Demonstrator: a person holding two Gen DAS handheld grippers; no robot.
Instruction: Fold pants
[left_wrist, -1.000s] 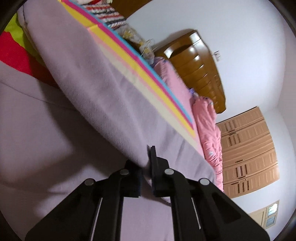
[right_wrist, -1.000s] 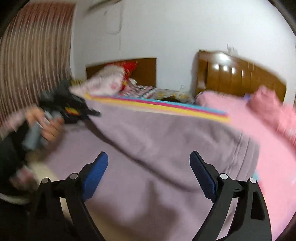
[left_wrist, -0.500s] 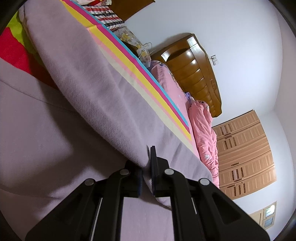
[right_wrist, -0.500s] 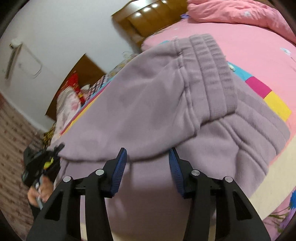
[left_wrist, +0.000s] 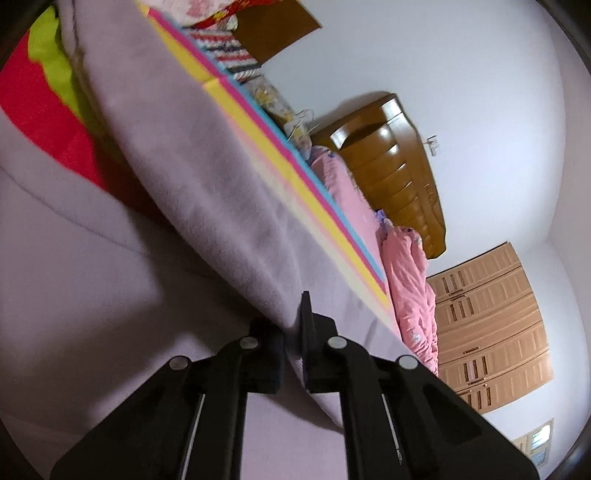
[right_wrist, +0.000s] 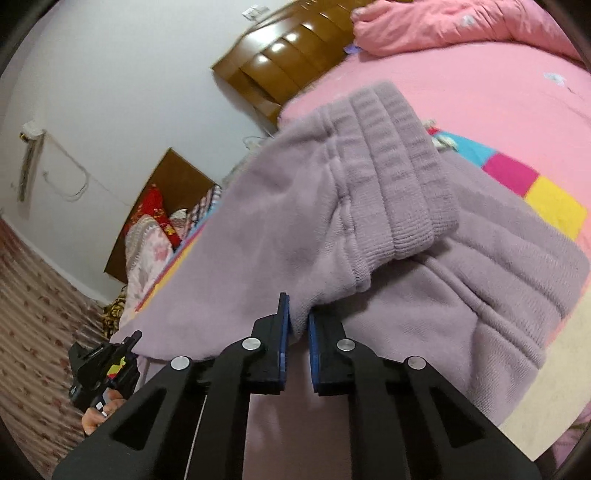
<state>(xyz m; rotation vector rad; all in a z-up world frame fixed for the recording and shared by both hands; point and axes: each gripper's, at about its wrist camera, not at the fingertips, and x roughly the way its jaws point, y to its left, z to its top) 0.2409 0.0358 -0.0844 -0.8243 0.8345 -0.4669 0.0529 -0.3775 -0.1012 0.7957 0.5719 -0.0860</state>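
On the bed, both the left gripper and right gripper pinch the pants' folded edge

Both cameras are sitting just behind their own fingers and looking forward along them, very close to the cloth. The left wrist view is riding on the left gripper, rolled steeply so the bed is slanting across the frame, and is facing along the lilac sweatpants toward the wooden headboard and wardrobe. The right wrist view is riding on the right gripper, also tilted, and is facing the pants' ribbed cuff. Both views are sharing the sweatpants, the headboard, the pink quilt and the striped blanket; the right view is also catching the left gripper.
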